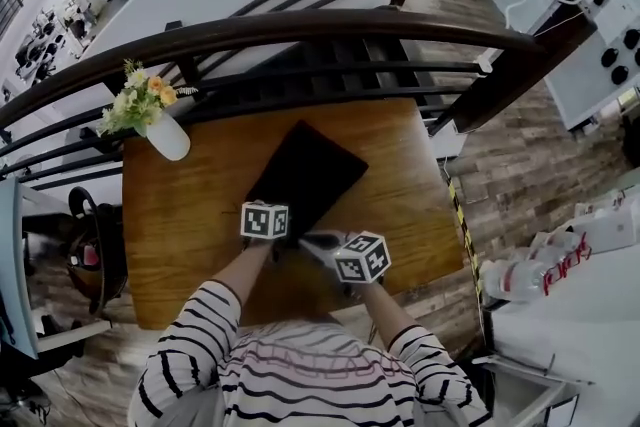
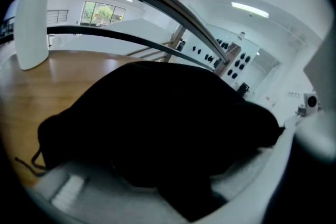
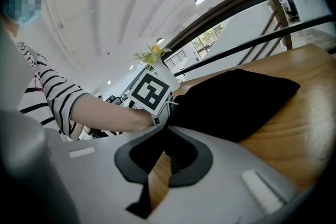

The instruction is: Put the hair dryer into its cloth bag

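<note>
At the upper left of the wooden table [image 1: 190,215] stands a white vase [image 1: 168,137] of flowers. Toward the centre, the left gripper [image 2: 168,181] has its jaws closed on the near edge of the black cloth bag [image 1: 305,170], which lies bulging across the table's middle. Just right of it, the right gripper [image 3: 165,139] has its jaws together on nothing, above bare wood beside the bag.

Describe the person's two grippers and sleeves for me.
The left gripper and right gripper have pale grey plastic bodies. The right one's jaw tips carry dark grey ribbed pads. Each bears a white cube with black square markers. The sleeves are white with black stripes.
</note>
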{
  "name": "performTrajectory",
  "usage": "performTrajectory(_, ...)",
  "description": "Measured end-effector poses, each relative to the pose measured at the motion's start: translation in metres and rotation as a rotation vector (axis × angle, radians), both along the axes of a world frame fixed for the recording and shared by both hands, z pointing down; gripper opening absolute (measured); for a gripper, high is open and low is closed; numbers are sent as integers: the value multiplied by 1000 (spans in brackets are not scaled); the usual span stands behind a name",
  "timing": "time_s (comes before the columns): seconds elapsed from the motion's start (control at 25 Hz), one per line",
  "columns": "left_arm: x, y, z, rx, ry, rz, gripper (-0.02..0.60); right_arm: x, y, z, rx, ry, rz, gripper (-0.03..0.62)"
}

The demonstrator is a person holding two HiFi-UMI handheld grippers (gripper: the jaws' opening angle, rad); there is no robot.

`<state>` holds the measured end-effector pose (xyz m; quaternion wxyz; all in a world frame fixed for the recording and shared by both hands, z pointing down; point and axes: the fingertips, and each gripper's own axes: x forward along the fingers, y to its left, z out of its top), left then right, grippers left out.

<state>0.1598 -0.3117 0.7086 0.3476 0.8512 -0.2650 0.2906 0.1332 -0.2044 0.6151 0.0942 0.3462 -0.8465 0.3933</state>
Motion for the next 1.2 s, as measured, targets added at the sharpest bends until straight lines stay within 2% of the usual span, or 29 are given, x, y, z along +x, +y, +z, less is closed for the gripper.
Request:
performTrajectory(0.16,4,-8,-6,67,4,15,199,6,-4,3,-1,-2,6,12)
performTrajectory(0.32,3,2,-15,110,15,103,312,4,-5,5,-2,-10,14,12)
performTrajectory(0.44,-9,10,-19,123,0,122,339,3,-4,6,-5,-13,27,12)
performTrajectory(0.68,-56,29,-26,158,-19,91,359,-5,5,13,-11,7,59,12)
performTrajectory(0.92,-98,47,-40,188,-2,-1,359,-13,16,20,-7,58,120,14)
performTrajectory(1.2,-143,72,-48,199,25,-47,359,-28,30,28,-6,131,238,17)
